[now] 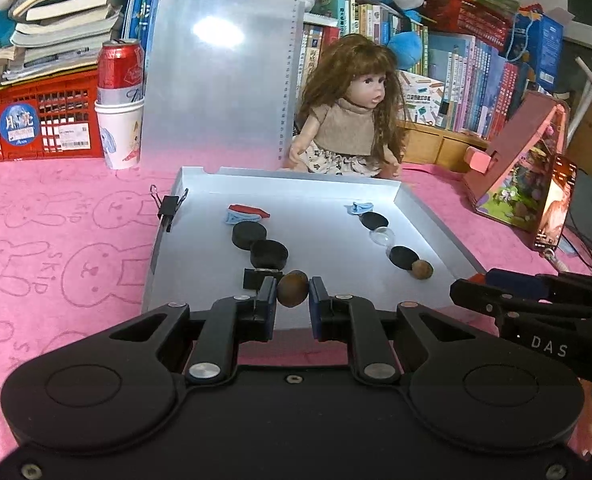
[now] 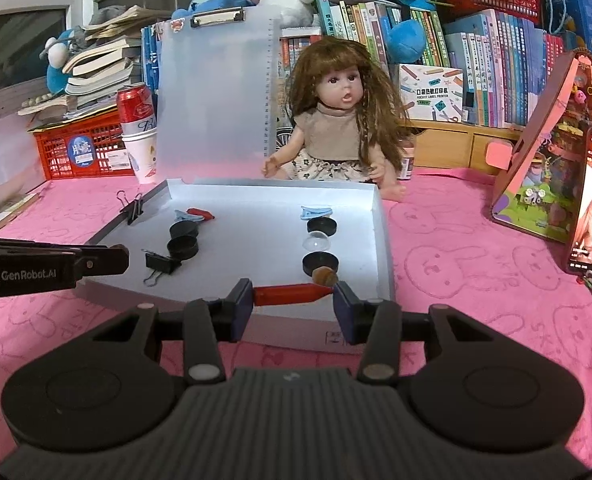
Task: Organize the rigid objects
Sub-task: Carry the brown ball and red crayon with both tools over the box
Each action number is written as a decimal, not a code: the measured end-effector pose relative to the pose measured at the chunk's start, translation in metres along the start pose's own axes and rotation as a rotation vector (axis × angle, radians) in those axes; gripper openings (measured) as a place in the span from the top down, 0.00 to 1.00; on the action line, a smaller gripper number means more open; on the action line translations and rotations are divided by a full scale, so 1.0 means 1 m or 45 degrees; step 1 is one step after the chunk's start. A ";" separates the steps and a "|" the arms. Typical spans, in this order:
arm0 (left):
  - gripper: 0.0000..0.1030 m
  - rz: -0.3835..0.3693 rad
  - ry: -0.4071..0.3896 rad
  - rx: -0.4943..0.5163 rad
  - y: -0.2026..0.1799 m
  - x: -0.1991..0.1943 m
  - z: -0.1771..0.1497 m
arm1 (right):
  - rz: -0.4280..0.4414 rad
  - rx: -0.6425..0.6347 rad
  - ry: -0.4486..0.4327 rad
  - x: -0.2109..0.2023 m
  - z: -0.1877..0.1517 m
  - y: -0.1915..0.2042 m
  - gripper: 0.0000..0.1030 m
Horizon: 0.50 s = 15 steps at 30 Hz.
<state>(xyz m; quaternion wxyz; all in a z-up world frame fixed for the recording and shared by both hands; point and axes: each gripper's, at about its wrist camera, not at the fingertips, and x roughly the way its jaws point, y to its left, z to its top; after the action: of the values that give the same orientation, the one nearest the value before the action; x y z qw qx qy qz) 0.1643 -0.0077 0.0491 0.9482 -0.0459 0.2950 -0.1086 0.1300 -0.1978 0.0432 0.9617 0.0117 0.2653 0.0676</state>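
Left gripper [image 1: 292, 294] pinched narrow on a brown nut [image 1: 292, 288], pads touching both flanks, held just over the near edge of the white tray [image 1: 424, 208]. Directly ahead, a left-hand column: binder clip [image 1: 255, 278] just beyond the fingertips, then two black caps [image 1: 269, 253], then a red-and-blue clip [image 1: 244, 213] at the far end. Column runs away from the gripper, so the nut probably belongs at its near end, almost straight below.

Right gripper [image 2: 293, 296] set wider, spanning a red marker-like piece [image 2: 289, 294] crosswise, long axis from finger to finger; left end against the left pad, contact at the pointed right end not clear. Beyond it, the right-hand column: second nut [image 2: 324, 276] just past the tip, black cap, clear dome [image 2: 316, 242], another cap, blue clip [image 2: 316, 212]. Right side nearer to this column, left nearer to the other.
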 end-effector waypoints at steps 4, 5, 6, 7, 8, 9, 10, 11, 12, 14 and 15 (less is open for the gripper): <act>0.84 -0.004 0.031 -0.022 0.004 0.014 0.006 | -0.004 0.043 0.040 0.012 0.005 -0.006 0.53; 0.84 -0.006 0.044 -0.028 0.005 0.017 0.007 | -0.003 0.065 0.053 0.015 0.005 -0.008 0.53; 0.84 -0.008 0.059 -0.037 0.006 0.022 0.007 | 0.000 0.086 0.063 0.019 0.006 -0.011 0.53; 0.84 -0.006 0.070 -0.046 0.007 0.025 0.007 | 0.004 0.103 0.069 0.022 0.006 -0.013 0.53; 0.84 -0.004 0.079 -0.050 0.007 0.028 0.007 | 0.004 0.111 0.078 0.025 0.006 -0.015 0.53; 0.84 0.000 0.085 -0.052 0.008 0.031 0.007 | -0.001 0.111 0.082 0.027 0.006 -0.015 0.53; 0.84 0.005 0.089 -0.051 0.007 0.033 0.006 | -0.010 0.106 0.089 0.030 0.005 -0.016 0.53; 0.84 0.006 0.092 -0.049 0.007 0.035 0.006 | -0.014 0.105 0.092 0.031 0.004 -0.016 0.53; 0.84 0.009 0.092 -0.044 0.007 0.036 0.006 | -0.017 0.108 0.095 0.033 0.004 -0.017 0.53; 0.84 0.020 0.092 -0.032 0.006 0.038 0.006 | -0.020 0.116 0.097 0.034 0.003 -0.019 0.53; 0.84 0.024 0.095 -0.029 0.006 0.040 0.006 | -0.023 0.116 0.099 0.036 0.003 -0.019 0.53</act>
<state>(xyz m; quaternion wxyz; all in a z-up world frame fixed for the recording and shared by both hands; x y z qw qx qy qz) 0.2003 -0.0112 0.0313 0.9369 -0.0500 0.3318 -0.0981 0.1643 -0.2115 0.0269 0.9497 0.0503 0.3055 0.0470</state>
